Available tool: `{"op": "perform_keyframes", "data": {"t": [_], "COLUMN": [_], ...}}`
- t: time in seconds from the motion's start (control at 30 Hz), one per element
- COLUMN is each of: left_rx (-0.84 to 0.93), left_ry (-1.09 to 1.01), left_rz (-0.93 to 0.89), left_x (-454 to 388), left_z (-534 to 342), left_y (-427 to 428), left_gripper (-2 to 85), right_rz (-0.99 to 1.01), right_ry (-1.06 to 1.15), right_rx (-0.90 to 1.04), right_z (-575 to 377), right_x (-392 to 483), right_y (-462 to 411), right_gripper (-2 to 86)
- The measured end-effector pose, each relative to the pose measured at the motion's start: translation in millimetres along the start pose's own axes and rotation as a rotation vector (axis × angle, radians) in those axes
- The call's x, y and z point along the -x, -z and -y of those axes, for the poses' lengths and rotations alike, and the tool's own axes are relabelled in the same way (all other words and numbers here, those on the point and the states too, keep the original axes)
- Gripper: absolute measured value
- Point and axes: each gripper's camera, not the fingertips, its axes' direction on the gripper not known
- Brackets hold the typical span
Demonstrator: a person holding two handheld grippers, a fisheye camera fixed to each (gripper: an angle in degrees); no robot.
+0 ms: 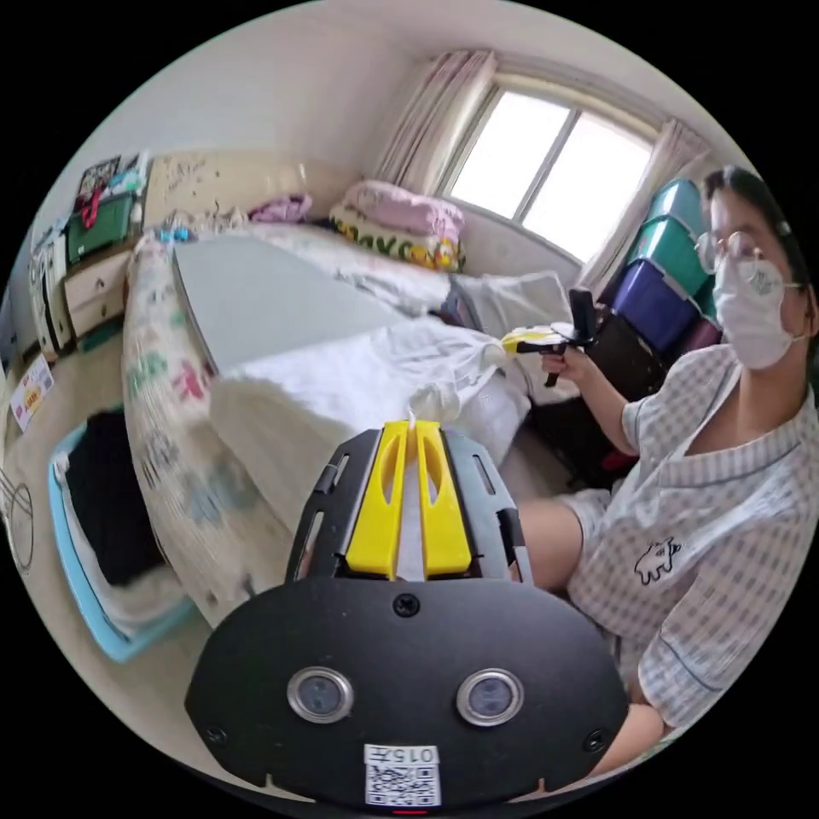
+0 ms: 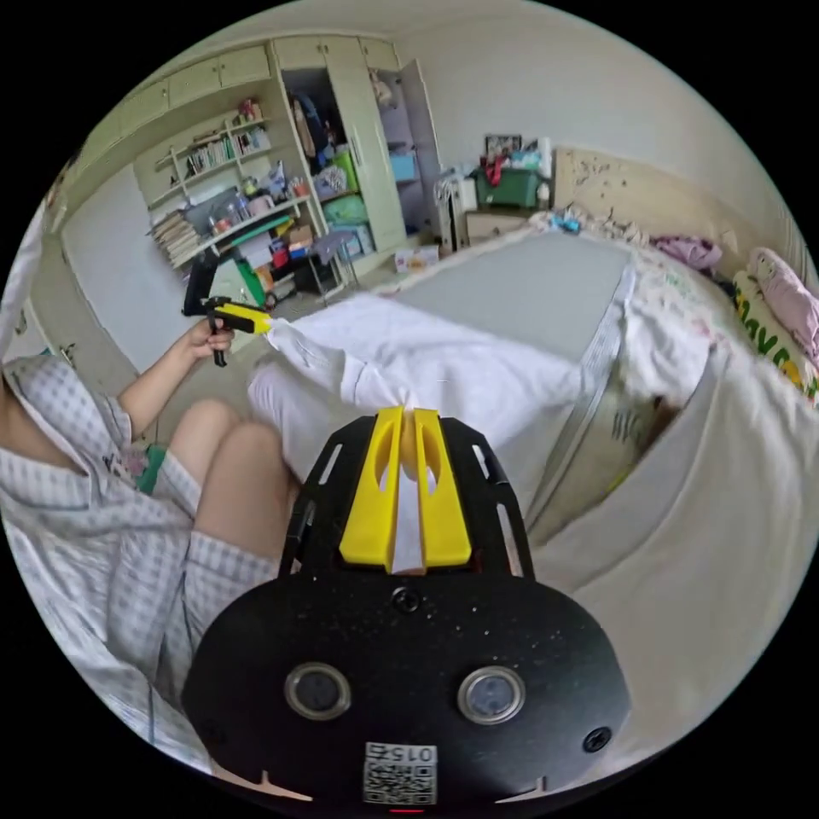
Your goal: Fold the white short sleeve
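My left gripper (image 1: 411,424) pinches the shirt (image 1: 358,375) between nearly closed jaws. My right gripper (image 2: 402,414) clamps another edge, cloth stretched between.

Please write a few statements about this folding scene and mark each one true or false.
1. The left hand-held gripper is shut on the white shirt. True.
2. The right hand-held gripper hangs open, off the cloth. False: its jaws pinch the shirt.
3. The shirt lies folded flat on the grey board. False: it is held up between both grippers, draped over the bed edge.
4. Stacked storage bins stand near the window. True.
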Motion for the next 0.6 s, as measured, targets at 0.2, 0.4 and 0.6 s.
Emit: {"op": "perform_keyframes", "data": {"t": [0.2, 0.4, 0.6], "left_rx": [0.129, 0.111, -0.048], "left_ry": [0.17, 0.239, 0.298], "left_rz": [0.052, 0.171, 0.341], "left_x": [-56.8, -126.3, -220.7], "left_z": [-88.2, -110.9, -139.9], "left_y": [-18.4, -3.1, 48.4], "left_gripper": [1.5, 6.4, 7.0], "right_rz": [-0.034, -0.118, -0.028], "right_ry": [-0.155, -0.079, -0.011], "right_rx": [0.09, 0.001, -0.024], "right_z": [-103.5, -126.8, -162.7], "right_x": [27.2, 59.0, 80.0], "right_y": [-34.3, -29.1, -56.9], "right_gripper": [4.3, 5.9, 6.4]}}
